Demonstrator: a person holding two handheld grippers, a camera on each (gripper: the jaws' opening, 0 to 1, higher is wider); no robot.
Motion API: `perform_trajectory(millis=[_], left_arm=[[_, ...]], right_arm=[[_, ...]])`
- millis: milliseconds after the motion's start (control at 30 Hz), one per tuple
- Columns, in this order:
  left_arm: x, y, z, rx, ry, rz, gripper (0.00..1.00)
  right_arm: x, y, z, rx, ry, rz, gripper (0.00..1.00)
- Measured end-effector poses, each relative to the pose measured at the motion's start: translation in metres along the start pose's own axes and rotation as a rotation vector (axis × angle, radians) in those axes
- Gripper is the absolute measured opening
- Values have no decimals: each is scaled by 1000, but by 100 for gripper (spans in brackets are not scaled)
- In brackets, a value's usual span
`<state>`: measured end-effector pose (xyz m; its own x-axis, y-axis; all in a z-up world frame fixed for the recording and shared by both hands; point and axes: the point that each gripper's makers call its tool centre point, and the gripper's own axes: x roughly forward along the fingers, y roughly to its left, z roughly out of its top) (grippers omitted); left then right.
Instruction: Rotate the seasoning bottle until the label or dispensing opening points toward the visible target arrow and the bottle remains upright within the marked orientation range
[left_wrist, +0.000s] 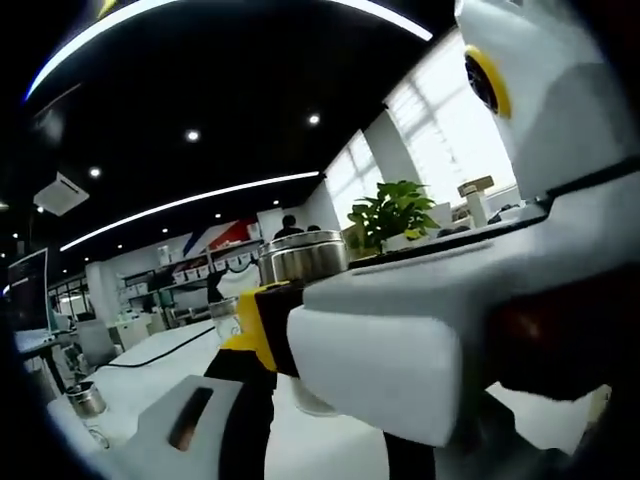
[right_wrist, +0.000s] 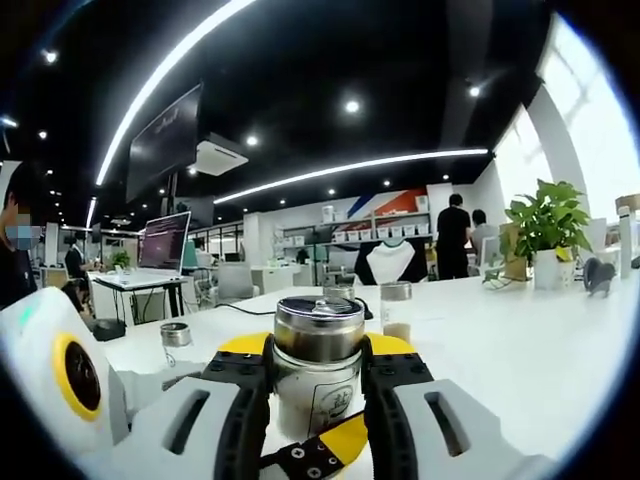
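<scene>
In the left gripper view, crowding: we see the right gripper (left_wrist: 400, 350) filling the foreground, closed on the seasoning bottle (left_wrist: 302, 256), whose steel cap peeks above it; we cannot tell our left jaws' state.
Free table (left_wrist: 160, 375): open white surface lies to the left.
In the right gripper view, grip: our two jaws clamp the upright bottle (right_wrist: 318, 365).
Room: bare table stretches right toward one potted plant (right_wrist: 547, 232).
Count: two small jars (right_wrist: 397, 310) stand behind.

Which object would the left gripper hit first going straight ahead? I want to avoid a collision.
Probably the right gripper, whose white body crosses close in front of the left gripper view. The seasoning bottle sits just behind it; depth is unclear.
</scene>
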<state>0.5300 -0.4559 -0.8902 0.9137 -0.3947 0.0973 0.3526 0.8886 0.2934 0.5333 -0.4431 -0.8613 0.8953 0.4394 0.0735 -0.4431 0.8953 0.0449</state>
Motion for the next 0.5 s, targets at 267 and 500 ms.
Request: perform_trajectory(millis=[267, 500], left_arm=[[1, 1, 7, -50, -67, 18, 39], [5, -3, 2, -46, -81, -57, 37]], right_arm=[[0, -4, 3, -1, -10, -8, 32], [-1, -11, -3, 37, 0, -18, 32]])
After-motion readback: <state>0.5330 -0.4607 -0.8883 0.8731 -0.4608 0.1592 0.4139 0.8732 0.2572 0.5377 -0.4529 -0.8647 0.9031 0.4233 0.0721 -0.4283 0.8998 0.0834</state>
